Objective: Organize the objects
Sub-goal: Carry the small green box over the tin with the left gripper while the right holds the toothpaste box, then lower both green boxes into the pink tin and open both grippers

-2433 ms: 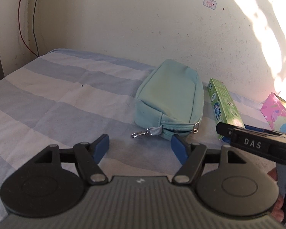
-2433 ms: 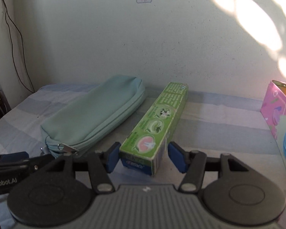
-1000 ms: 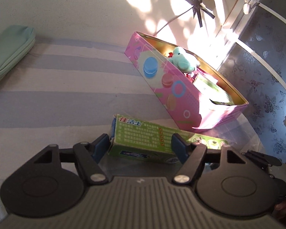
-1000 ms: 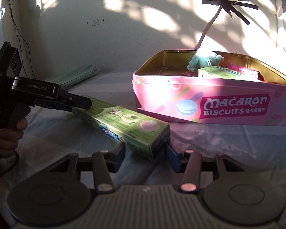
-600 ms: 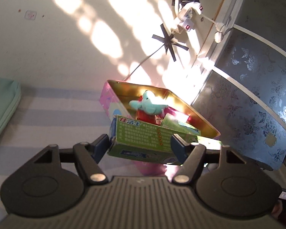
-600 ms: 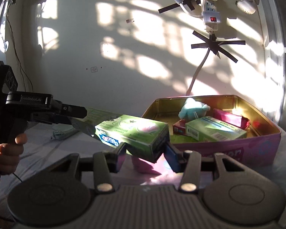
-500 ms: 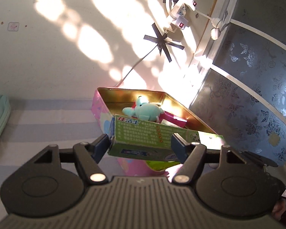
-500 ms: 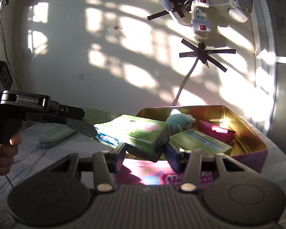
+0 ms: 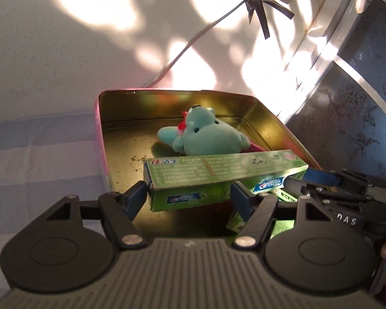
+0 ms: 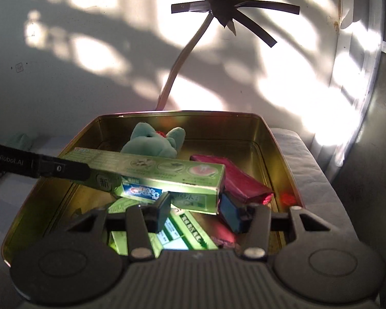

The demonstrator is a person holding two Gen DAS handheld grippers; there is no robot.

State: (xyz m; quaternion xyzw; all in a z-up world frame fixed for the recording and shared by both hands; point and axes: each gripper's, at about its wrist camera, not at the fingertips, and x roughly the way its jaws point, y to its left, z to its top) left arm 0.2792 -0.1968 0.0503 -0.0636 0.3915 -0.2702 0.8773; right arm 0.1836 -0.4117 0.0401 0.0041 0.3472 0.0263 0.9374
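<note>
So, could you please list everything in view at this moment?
Toothpaste box: one, green, held above the tin by both grippers.
Tin: one, gold inside, pink outside, on the striped sheet.
Plush toy: one, teal, inside the tin.
Flat box: one, green, in the tin.
Packet: one, red, in the tin.
Cable: one, white, taped to the wall.
Left gripper: grips one end.
Right gripper: closing on the other end.

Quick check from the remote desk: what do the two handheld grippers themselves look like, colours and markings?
Both are black plastic. The left gripper has blue finger pads, silver pivot screws, two round discs and a ribbed grey body; its side reads GenRobot.AI in the right wrist view. The right gripper is built the same; its side reads DAS in the left wrist view. No sleeves show.
</note>
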